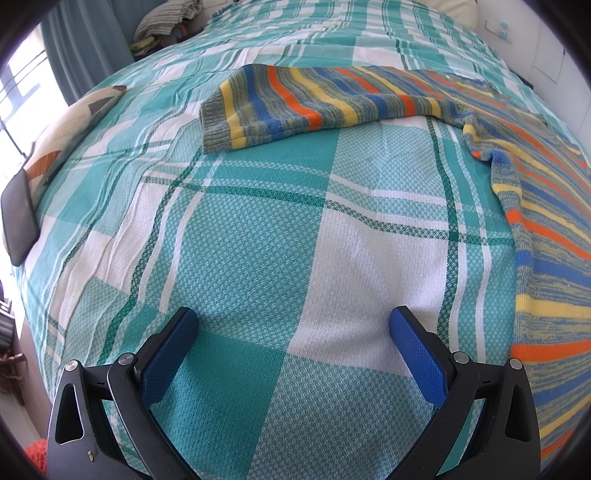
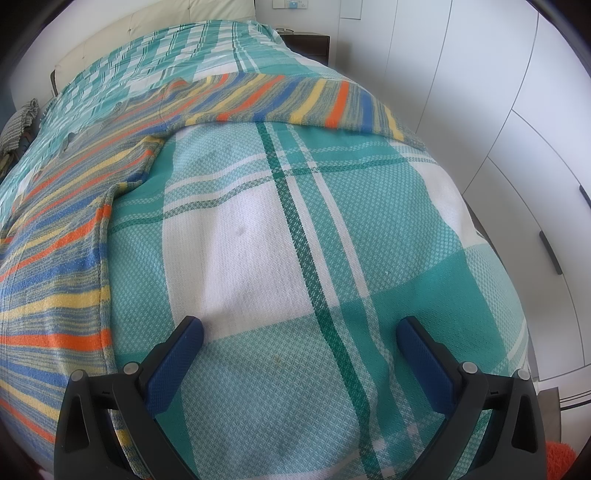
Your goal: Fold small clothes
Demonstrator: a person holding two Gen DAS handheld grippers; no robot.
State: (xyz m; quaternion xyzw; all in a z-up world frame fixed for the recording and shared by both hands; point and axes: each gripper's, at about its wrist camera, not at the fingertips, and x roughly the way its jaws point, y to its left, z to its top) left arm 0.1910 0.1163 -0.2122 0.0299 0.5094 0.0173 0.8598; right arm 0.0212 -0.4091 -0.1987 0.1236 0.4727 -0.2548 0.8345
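Striped sweater spread flat on the bedspread, teal and white plaid; in the left wrist view its body runs down the right edge and one sleeve stretches across the bed ahead, cuff end to the left; in the right wrist view the body fills the left side and the other sleeve reaches across toward the white wardrobe doors. Left gripper jaws spread wide, nothing between them, above bare bedspread, sweater off to its right, apart; right gripper also wide and empty, over bare bedspread, sweater edge just beside its left finger. Dark flat object at the bed's left edge, pile of cloth at the far corner.
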